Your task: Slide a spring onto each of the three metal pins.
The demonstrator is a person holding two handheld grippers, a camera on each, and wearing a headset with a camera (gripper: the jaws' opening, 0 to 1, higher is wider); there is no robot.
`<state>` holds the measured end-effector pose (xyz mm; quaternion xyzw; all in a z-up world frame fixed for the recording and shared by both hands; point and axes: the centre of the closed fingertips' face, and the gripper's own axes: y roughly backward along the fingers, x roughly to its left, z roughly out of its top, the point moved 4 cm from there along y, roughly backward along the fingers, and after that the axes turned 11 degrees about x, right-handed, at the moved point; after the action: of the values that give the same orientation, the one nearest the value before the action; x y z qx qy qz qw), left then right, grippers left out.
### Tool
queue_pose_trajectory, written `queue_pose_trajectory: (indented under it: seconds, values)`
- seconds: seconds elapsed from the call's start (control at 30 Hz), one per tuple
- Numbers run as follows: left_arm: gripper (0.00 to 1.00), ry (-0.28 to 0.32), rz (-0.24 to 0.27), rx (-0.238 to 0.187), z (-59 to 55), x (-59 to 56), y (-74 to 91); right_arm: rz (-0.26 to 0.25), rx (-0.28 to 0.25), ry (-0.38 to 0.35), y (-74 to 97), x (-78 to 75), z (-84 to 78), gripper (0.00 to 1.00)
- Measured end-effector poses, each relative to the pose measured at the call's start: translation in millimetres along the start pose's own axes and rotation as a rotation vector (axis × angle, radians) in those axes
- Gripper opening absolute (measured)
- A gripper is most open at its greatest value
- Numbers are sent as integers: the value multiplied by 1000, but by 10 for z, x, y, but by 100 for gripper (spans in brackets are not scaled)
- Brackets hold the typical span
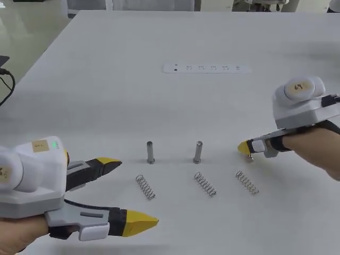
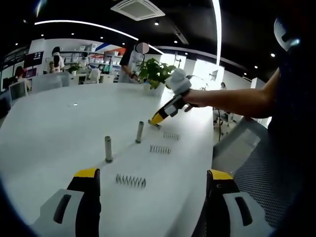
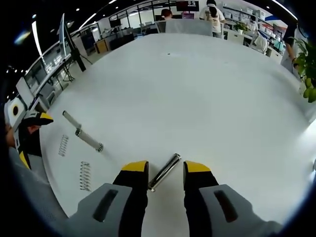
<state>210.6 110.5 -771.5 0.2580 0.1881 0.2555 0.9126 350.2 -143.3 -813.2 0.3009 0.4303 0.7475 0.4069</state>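
Head view: left gripper (image 1: 138, 190) jaws wide apart, empty. Two pins (image 1: 150, 152) stand upright on the table (image 1: 106, 79), with three springs (image 1: 205, 184) lying loose just before them. The sticker (image 1: 299, 87) on the right gripper (image 1: 245, 149) appears to read "69".
Left gripper view: nearest spring (image 2: 131, 180) lies ahead between the jaws.
Right gripper view: jaws narrowly apart, straddling the third pin (image 3: 165, 171).

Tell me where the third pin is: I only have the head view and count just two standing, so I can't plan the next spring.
Observer: The third pin is between the right gripper's jaws; the right gripper view shows it plainly.
Operator: Clamped on it?
Observer: It does not look so. That view shows the jaws standing either side of it, with a gap showing beside it.
Operator: And the left gripper?
Observer: In the left gripper view, the left gripper's jaws are wide open, and a spring lies crosswise straight ahead between them.
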Motion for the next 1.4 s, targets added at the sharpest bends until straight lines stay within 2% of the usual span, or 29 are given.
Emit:
queue_pose_trajectory:
  seconds: [0.27, 0.5, 0.63, 0.8, 1.0, 1.2, 1.3, 1.4]
  values:
    - [85, 4, 4, 1, -18, 10, 25, -26, 37, -30, -39, -31, 30, 21]
    - [84, 7, 6, 1, -13, 13, 20, -73, 84, -4, -74, -43, 46, 15]
    - [84, 9, 4, 0, -12, 16, 18, -105, 108, 49, -83, -34, 50, 14]
    - [84, 9, 4, -1, -10, 24, 19, -104, 111, 88, -96, 10, 58, 9]
    - [84, 10, 4, -3, -12, 33, 29, -120, 130, 108, -81, 17, 55, 11]
    - [83, 8, 4, -3, -15, 30, 37, -109, 142, 74, -112, 32, 83, 9]
    - [83, 10, 7, -6, -19, 42, 53, -118, 157, 91, -121, 61, 90, 8]
    - [83, 11, 12, -8, -19, 54, 71, -113, 160, 64, -122, 67, 89, 6]
